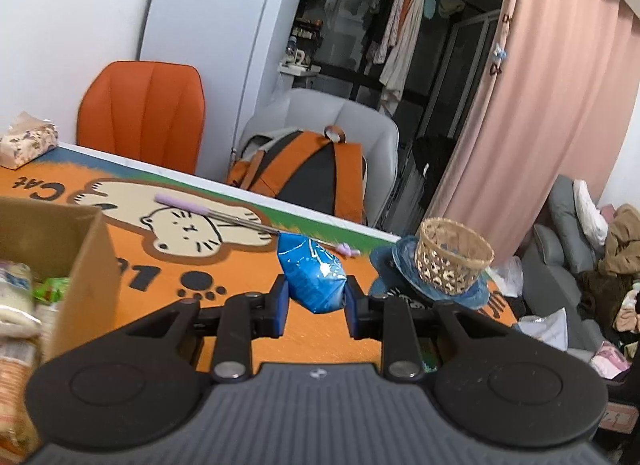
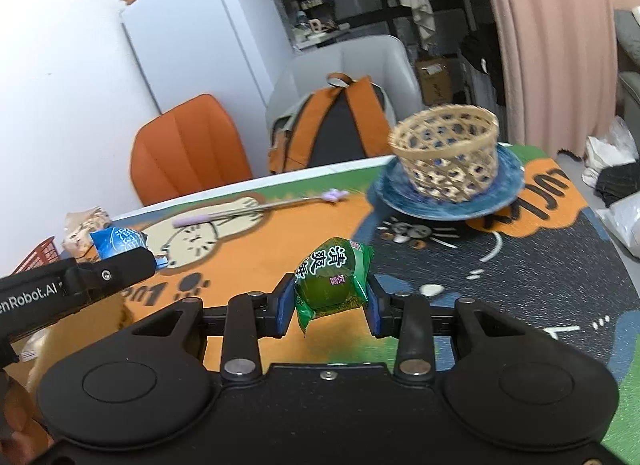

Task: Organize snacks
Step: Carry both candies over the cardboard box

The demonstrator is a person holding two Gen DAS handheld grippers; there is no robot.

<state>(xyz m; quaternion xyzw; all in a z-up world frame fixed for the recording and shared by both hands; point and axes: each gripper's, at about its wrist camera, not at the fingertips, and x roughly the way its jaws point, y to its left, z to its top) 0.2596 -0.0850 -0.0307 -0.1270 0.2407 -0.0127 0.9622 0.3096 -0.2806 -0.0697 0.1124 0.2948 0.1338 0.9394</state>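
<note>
Blue foil and green foil: one wrapped snack in each of my grippers, both lifted clear of the surface.

My left gripper (image 1: 316,297) is clamped on the crinkled blue foil snack packet (image 1: 314,279); my right gripper (image 2: 327,305) pinches the small green foil-wrapped snack with white lettering (image 2: 330,279). Both point forward and slightly down over the orange cartoon-cat mat on the surface (image 2: 256,265). I judge this to be the carry step, sorting from the brown cardboard box of snacks (image 1: 86,249) at my left. Ahead and to the right, well apart from both packets, the round woven bamboo basket (image 2: 448,153) stands on a blue ceramic plate (image 2: 508,189). Next I would probably need to reach over its rim and let go one at a time.
</note>
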